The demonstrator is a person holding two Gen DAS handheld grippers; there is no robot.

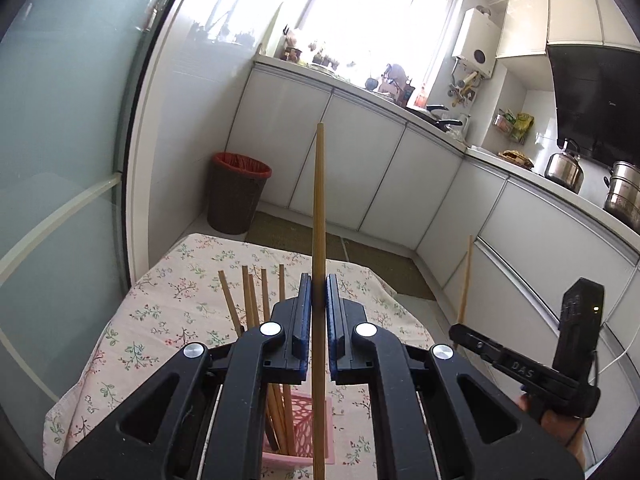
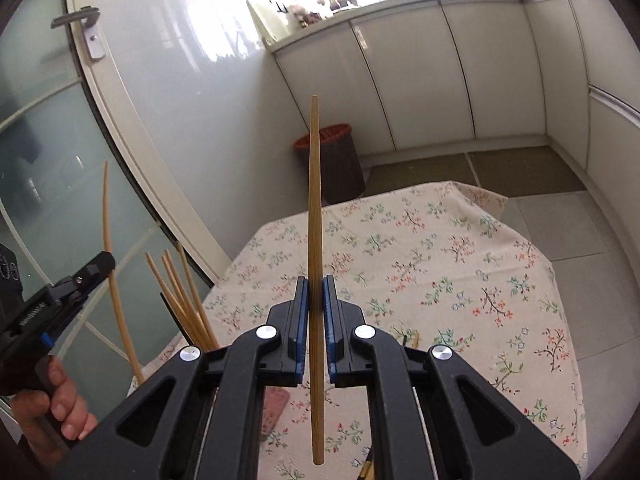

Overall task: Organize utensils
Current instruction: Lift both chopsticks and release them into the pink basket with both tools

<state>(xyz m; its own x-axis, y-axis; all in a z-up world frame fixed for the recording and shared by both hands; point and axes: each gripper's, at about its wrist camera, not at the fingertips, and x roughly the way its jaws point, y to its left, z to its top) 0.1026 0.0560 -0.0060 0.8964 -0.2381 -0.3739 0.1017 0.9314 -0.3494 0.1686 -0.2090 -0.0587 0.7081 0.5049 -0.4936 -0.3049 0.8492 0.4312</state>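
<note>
My left gripper (image 1: 319, 292) is shut on a wooden chopstick (image 1: 319, 216) held upright above a pink slotted basket (image 1: 304, 432) that holds several chopsticks (image 1: 256, 300). My right gripper (image 2: 316, 292) is shut on a second wooden chopstick (image 2: 314, 216), also upright, over the floral tablecloth (image 2: 440, 264). In the left wrist view the right gripper (image 1: 460, 330) shows at the right with its chopstick (image 1: 465, 280). In the right wrist view the left gripper (image 2: 106, 262) shows at the left with its chopstick (image 2: 110, 260), beside the basket's chopsticks (image 2: 184, 300). The basket's pink corner (image 2: 276, 404) shows under my right gripper.
A small table under the floral cloth (image 1: 168, 312) stands by a glass door (image 1: 60, 160). A dark bin with a red liner (image 1: 236, 196) stands on the floor beyond. White cabinets (image 1: 360, 168) and a cluttered counter run along the back. More utensil ends (image 2: 368, 468) lie near the front edge.
</note>
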